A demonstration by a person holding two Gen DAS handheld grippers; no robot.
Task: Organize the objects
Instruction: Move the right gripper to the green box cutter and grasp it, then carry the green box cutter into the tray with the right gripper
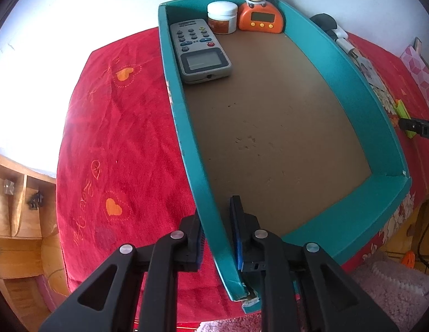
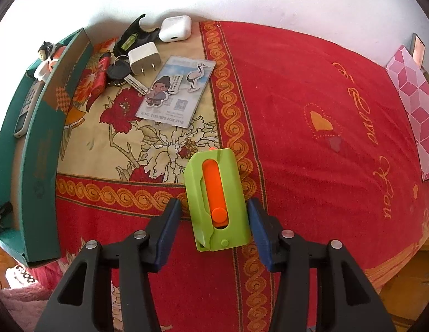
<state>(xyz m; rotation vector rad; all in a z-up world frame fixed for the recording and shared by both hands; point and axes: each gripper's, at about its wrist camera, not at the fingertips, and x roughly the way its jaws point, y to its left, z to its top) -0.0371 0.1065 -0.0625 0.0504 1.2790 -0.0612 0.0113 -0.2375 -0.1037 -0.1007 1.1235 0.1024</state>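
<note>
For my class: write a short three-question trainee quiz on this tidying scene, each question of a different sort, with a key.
1. True or false: the left gripper is clamped on the teal box wall.
2. What lies between the right gripper fingers? A) white charger B) green and orange toy cutter C) key bunch
3. Name the three things already in the box.

Key
1. True.
2. B: the toy cutter.
3. Grey remote, white jar, orange monkey timer.
</note>
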